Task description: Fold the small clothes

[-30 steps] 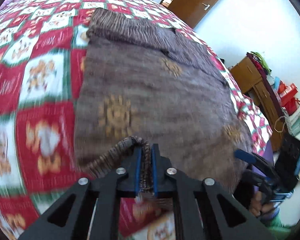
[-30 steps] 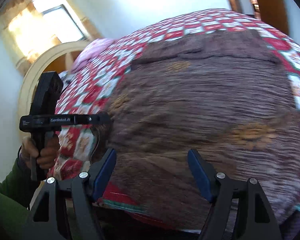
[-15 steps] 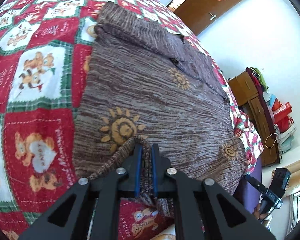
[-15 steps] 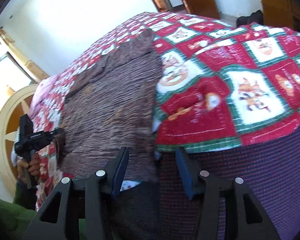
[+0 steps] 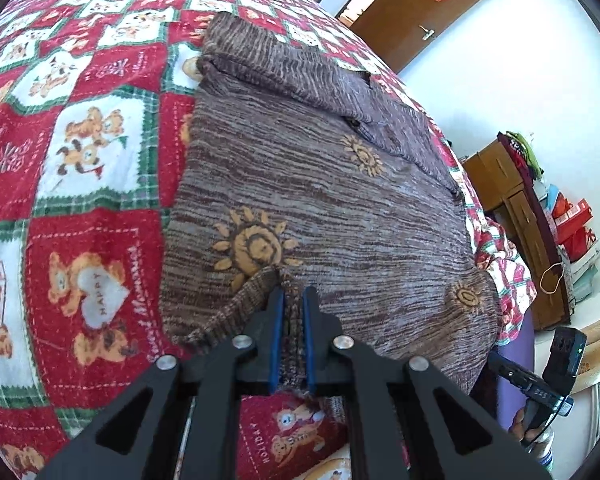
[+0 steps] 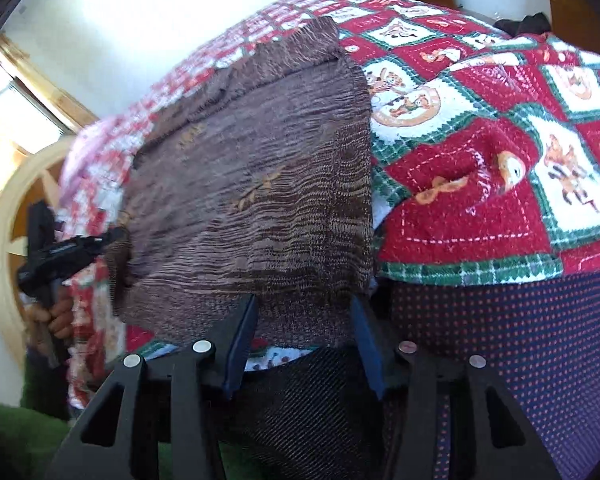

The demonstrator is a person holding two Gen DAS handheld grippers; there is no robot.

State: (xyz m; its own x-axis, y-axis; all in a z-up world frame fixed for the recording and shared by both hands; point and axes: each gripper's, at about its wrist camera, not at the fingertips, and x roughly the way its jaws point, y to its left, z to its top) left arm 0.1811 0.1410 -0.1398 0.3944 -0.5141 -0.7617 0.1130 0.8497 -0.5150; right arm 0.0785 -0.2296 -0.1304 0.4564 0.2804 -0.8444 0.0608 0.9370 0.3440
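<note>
A: Sweater [image 5: 340, 208] first: where is it in my left wrist view?

B: Spread flat on the bear-print quilt [image 5: 80, 168] of the bed, brown knit with orange sun motifs, its far end folded over into a band toward the wooden door [image 5: 428, 12].

A: And my left gripper [image 5: 293, 304]?

B: Clenched on the sweater. The blue pads [image 5: 276, 336] pinch its near hem, and a fold of knit is bunched up just beside them, toward the nearest sun motif. Past the sweater's other near corner your right gripper [image 5: 540, 384] shows low at the bed's edge, and a wooden cabinet [image 5: 516, 216] stacked with things stands beyond that.

A: Now the right wrist view.

B: The sweater [image 6: 260, 184] lies on the quilt [image 6: 480, 168], blurred here. Its near corner hangs over the bed's edge, above a dark dotted sheet [image 6: 520, 352].

A: My right gripper [image 6: 304, 340] there?

B: Released. Its blue pads [image 6: 242, 340] stand apart on either side of that hanging corner, not pressed on it. Across the sweater, your left gripper [image 6: 80, 248] grips the opposite corner, with your hand [image 6: 58, 312] below it.
</note>
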